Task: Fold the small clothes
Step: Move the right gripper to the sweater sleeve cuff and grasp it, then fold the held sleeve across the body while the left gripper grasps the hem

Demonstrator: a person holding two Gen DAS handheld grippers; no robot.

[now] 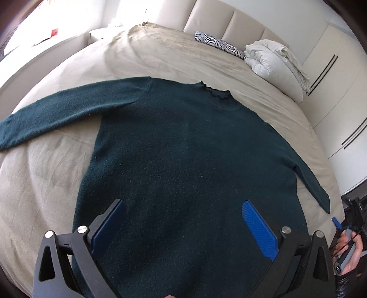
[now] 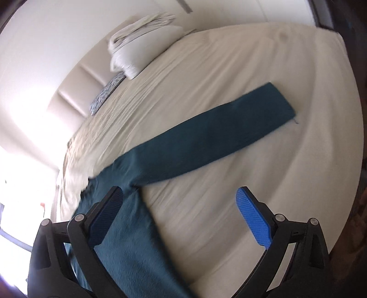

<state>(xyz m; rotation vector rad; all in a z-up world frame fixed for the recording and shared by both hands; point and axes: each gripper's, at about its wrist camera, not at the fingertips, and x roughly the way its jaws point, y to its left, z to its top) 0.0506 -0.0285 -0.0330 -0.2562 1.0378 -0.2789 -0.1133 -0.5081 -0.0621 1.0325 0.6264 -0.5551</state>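
Note:
A dark teal long-sleeved sweater (image 1: 183, 149) lies flat on the bed, collar away from me and both sleeves spread out. My left gripper (image 1: 183, 204) is open and empty, hovering above the sweater's lower body. My right gripper (image 2: 179, 194) is open and empty above the sweater's right side. Its left finger is over the body and its right finger (image 2: 252, 213) over bare sheet. The right sleeve (image 2: 218, 135) stretches away to the upper right. The right hand and its gripper handle (image 1: 346, 249) show at the lower right edge of the left wrist view.
The beige bed sheet (image 1: 160, 57) fills both views. A white folded duvet (image 1: 273, 62) and a zebra-print cushion (image 1: 218, 43) lie by the padded headboard (image 1: 229, 20). White wardrobe doors (image 1: 339, 80) stand to the right. The mattress edge (image 2: 339, 137) curves at the right.

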